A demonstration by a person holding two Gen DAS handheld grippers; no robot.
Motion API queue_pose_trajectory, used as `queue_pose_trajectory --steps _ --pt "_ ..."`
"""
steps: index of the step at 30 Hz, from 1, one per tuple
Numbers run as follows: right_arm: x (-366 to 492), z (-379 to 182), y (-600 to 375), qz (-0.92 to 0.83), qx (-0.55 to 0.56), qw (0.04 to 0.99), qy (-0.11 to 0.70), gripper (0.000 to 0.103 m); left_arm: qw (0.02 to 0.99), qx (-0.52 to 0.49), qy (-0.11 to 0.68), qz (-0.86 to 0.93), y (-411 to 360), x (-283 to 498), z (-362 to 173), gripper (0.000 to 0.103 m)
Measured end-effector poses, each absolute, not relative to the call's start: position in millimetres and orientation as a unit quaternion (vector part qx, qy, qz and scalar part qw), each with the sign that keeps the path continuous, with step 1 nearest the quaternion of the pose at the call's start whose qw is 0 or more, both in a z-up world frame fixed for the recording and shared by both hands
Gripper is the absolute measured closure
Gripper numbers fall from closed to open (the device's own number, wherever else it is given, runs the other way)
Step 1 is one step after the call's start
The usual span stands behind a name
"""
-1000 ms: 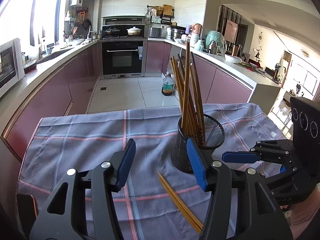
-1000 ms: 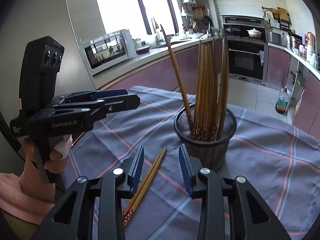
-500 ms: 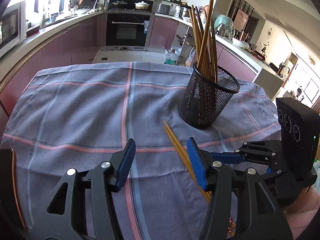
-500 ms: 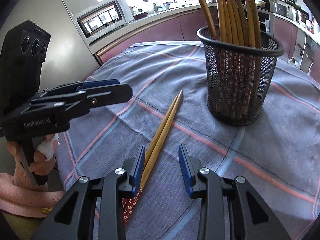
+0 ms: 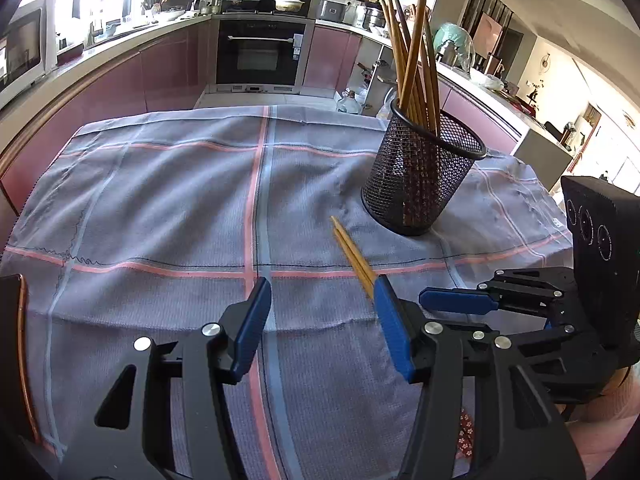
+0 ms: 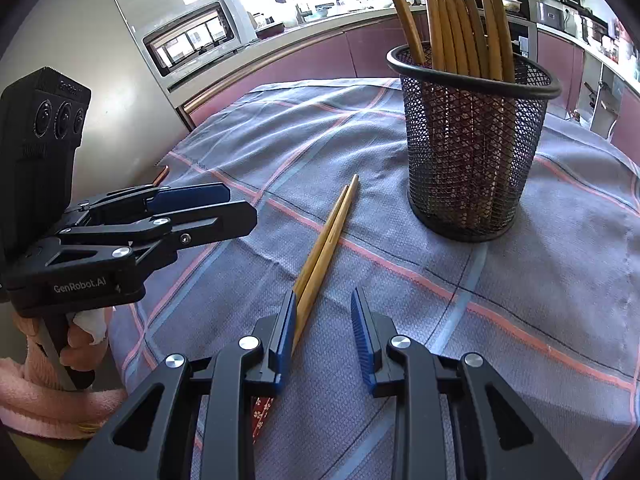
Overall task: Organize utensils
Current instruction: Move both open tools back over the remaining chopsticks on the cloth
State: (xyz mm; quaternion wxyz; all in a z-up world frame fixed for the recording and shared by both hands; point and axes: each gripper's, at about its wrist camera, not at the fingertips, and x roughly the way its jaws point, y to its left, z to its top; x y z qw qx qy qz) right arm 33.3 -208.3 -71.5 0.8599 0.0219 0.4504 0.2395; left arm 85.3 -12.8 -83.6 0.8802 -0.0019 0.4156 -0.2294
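Note:
A pair of wooden chopsticks [image 6: 326, 240] lies flat on the grey checked cloth [image 6: 520, 280], also seen in the left wrist view [image 5: 354, 256]. A black mesh cup [image 6: 472, 148] full of several upright chopsticks stands just beyond them, also in the left wrist view [image 5: 420, 176]. My right gripper [image 6: 324, 312] is open and low over the cloth, its left finger beside the chopsticks' near part; it shows in the left wrist view [image 5: 460, 304]. My left gripper [image 5: 320, 320] is open and empty, to the left of the chopsticks; it shows in the right wrist view [image 6: 224, 208].
The cloth-covered table ends close behind the cup. Kitchen counters [image 5: 100, 60], an oven [image 5: 260, 52] and a microwave [image 6: 196, 40] lie beyond. A plastic bottle [image 5: 348, 100] stands on the floor.
Both grippers have dropped lower and come closer to the loose chopsticks. My right gripper now has the chopsticks beside its left finger. Both stay open.

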Motion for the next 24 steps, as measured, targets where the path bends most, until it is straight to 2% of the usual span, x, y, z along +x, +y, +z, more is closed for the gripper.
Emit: queue_pose_trajectory --steps 24 --pt "32.8 -73.0 -201.7 0.23 0.002 0.862 0.451 0.078 0.881 0.01 0.417 -0.224 -13.7 76.6 -90.4 0.052"
